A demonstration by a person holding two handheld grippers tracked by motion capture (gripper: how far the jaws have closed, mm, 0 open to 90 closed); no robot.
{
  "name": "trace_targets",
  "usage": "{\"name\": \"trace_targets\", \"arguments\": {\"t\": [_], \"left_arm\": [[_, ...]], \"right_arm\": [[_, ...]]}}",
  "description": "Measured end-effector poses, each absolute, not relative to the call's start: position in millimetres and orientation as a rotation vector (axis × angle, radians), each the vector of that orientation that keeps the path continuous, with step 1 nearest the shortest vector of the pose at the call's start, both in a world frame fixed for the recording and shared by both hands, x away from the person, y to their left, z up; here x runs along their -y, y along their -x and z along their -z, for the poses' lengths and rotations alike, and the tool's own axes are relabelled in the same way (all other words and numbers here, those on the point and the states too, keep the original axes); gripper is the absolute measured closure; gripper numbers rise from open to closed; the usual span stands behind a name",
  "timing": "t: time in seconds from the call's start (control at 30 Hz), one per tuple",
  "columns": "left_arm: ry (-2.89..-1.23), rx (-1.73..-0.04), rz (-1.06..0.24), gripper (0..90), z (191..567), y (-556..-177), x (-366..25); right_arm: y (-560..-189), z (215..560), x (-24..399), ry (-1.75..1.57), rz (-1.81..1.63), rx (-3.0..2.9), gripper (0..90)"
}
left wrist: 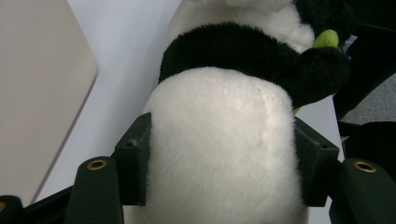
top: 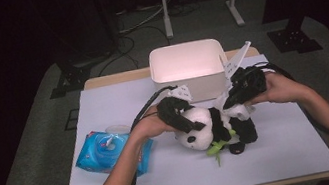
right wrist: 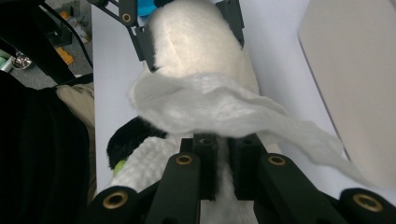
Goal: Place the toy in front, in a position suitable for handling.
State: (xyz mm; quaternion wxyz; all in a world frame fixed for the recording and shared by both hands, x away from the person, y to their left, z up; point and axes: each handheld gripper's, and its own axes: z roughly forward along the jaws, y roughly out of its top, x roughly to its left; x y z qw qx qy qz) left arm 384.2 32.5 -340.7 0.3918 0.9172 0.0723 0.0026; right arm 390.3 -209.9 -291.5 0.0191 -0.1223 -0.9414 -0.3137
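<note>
White wipe (right wrist: 224, 105) pinched by right gripper (right wrist: 223, 161) over clamped panda (left wrist: 224, 149).

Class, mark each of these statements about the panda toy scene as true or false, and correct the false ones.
1. The left claw is clamped on the panda toy. True.
2. The right claw stands wide open with nothing between its jaws. False: it is shut on a white wipe.
3. The white bin stands beyond the panda. True.
4. The blue wipes pack lies inside the bin. False: it lies on the table, beside the person's left forearm.
</note>
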Motion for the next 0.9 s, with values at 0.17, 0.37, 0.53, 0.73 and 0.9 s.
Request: {"name": "trace_targets", "arguments": {"t": [0.17,0.37,0.53,0.73,0.9], "left_arm": [[-2.347,-0.206,0.022,29.5,353,-383,-32],[-2.359,-0.233,0.049,17.8,353,-377,-33],[-2.329,-0.272,0.074,12.8,347,-372,-43],[-2.327,-0.309,0.091,14.1,347,-369,-55],[-2.342,-0.281,0.164,23.2,359,-364,-57]], "right_arm": [[-391,302,208,0.386,0.957,2.908,82.3],[-382,312,204,0.378,0.937,2.911,82.4],[-370,315,200,0.335,0.947,2.915,82.4],[-354,317,197,0.283,0.968,2.905,82.4],[-344,314,190,0.228,0.926,2.928,82.4]]}}
